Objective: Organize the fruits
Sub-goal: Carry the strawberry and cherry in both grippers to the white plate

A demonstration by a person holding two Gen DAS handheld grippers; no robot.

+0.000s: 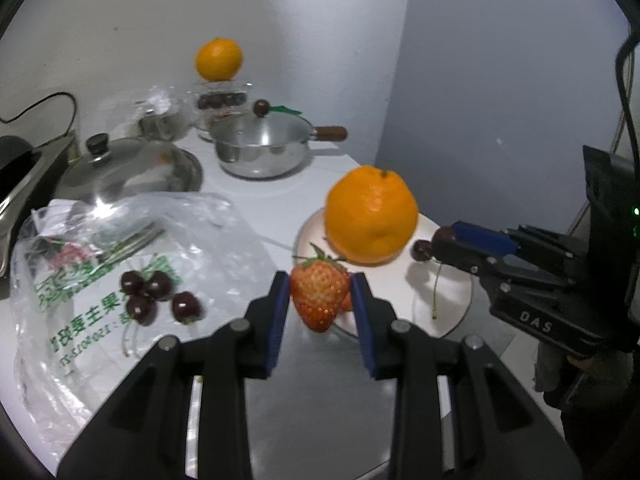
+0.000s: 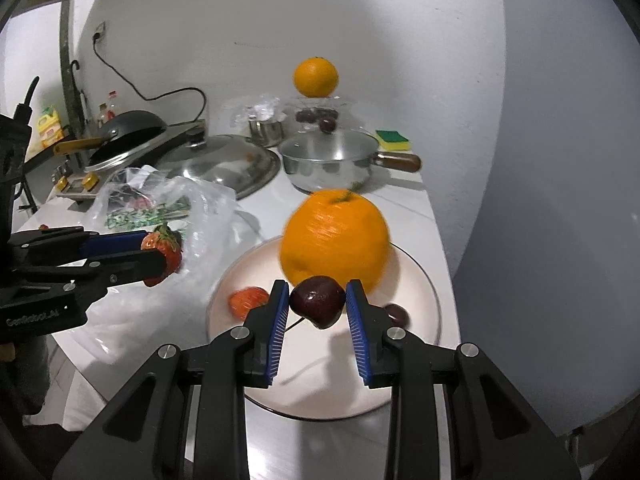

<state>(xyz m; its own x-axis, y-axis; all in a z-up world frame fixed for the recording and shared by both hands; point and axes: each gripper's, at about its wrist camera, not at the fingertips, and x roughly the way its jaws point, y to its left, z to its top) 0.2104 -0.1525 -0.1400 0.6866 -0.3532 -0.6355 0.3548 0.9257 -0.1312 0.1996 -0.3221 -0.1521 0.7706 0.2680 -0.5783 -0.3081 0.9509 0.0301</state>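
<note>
My left gripper (image 1: 320,292) is shut on a red strawberry (image 1: 319,296), held above the near edge of a white plate (image 1: 452,312); it also shows in the right wrist view (image 2: 162,258). My right gripper (image 2: 317,300) is shut on a dark cherry (image 2: 318,300) above the plate (image 2: 424,292). A big orange (image 2: 334,236) sits on the plate with another strawberry (image 2: 248,300) and a cherry (image 2: 398,314). Several cherries (image 1: 158,294) lie on a clear plastic bag (image 1: 100,280).
A steel saucepan (image 1: 260,148) with a wooden handle and a steel lid (image 1: 132,168) stand behind. A second orange (image 1: 219,59) tops a glass container of cherries (image 1: 220,100). A black pan (image 2: 128,130) and sponge (image 2: 394,140) sit at the back. The counter's right edge is near.
</note>
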